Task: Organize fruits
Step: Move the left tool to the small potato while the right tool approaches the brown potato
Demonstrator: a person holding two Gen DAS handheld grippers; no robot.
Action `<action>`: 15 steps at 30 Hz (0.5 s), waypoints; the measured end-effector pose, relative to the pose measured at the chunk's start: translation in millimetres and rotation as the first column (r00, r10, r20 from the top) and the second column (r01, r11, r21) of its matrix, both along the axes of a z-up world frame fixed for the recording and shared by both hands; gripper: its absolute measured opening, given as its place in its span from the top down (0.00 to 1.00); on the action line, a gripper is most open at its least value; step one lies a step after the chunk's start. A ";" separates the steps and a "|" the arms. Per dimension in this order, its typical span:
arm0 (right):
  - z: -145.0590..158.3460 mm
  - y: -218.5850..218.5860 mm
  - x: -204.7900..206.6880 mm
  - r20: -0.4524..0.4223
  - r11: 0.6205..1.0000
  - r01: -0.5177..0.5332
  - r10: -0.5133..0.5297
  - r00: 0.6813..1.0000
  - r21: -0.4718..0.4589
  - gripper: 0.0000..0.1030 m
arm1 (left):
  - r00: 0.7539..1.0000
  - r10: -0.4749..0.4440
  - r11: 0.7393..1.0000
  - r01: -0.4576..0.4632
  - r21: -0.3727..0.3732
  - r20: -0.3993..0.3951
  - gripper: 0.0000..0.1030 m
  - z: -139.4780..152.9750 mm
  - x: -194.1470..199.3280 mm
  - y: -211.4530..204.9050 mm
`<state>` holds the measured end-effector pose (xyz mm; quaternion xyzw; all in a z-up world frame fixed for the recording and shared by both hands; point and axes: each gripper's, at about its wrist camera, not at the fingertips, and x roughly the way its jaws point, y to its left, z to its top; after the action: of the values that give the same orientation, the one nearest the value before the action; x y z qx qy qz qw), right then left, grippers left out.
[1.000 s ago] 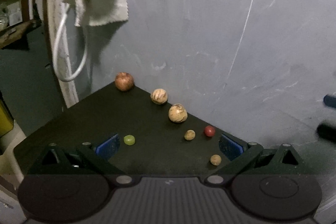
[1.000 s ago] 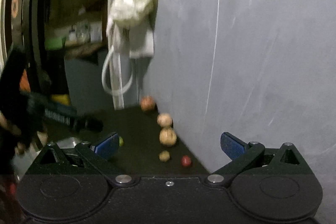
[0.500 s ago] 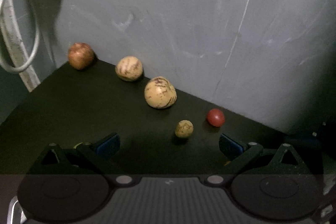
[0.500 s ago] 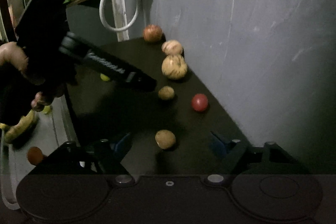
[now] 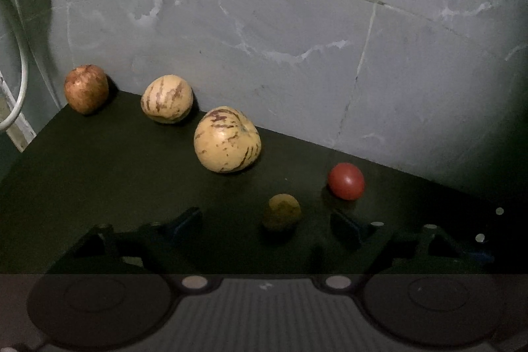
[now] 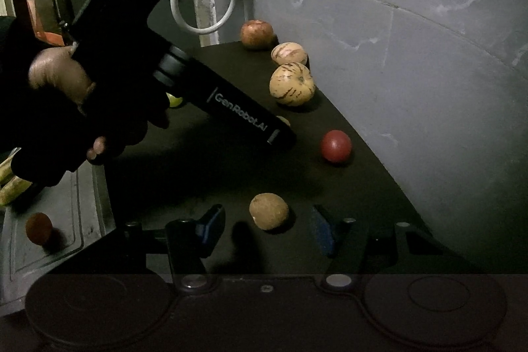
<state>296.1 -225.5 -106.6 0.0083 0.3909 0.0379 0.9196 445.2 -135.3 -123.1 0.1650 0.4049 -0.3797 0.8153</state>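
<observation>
Grey plaster wall point(image 5: 297, 38) is backing a dark surface point(image 5: 99, 170) where the fruits are sitting in a loose line along the wall edge. At the far corner a reddish apple point(image 5: 86, 93) is resting, then a striped melon point(image 5: 167, 99) just beside the wall, then a larger striped melon point(image 5: 227, 139), then a red tomato point(image 5: 346, 176) nearer the camera end.

A small yellow-brown fruit point(image 5: 282, 211) is lying a little out from the wall edge, and the left claw point(image 5: 267, 221) is standing wide with that fruit between its fingers, nothing gripped. The right claw point(image 6: 265, 225) is likewise spread wide around a tan round fruit point(image 6: 268, 210) lying further from the wall, not closed on it. From the right wrist view the left tool's black body is slanting down over the surface, hiding most of the yellow-brown fruit.

Both claws appear to be lining up for a pick. The next move probably calls for lowering each until the fingers are flanking the fruit's widest part, then closing gently, since these round fruits are likely to roll away if nudged off centre.
</observation>
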 end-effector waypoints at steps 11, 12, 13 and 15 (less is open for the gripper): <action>-4.9 0.8 3.8 0.000 1.000 -0.016 0.016 1.000 0.002 0.55 | 1.000 0.008 1.000 -0.008 0.004 -0.003 0.30 -3.8 4.2 -0.7; -5.5 1.0 4.7 0.001 1.000 -0.017 0.017 1.000 0.000 0.56 | 1.000 0.005 1.000 -0.005 0.003 -0.003 0.32 -4.3 4.5 -1.0; -5.7 1.1 4.9 0.001 1.000 -0.017 0.017 1.000 -0.002 0.59 | 1.000 0.002 1.000 -0.002 0.002 -0.003 0.38 -4.6 4.6 -1.8; -6.5 1.1 5.2 0.003 1.000 -0.015 0.015 1.000 -0.005 0.62 | 1.000 -0.004 1.000 0.004 -0.001 -0.005 0.44 -5.5 4.6 -2.9</action>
<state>301.3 -224.4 -113.1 0.0031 0.3897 0.0439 0.9199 449.8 -138.2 -128.6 0.1646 0.4064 -0.3820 0.8135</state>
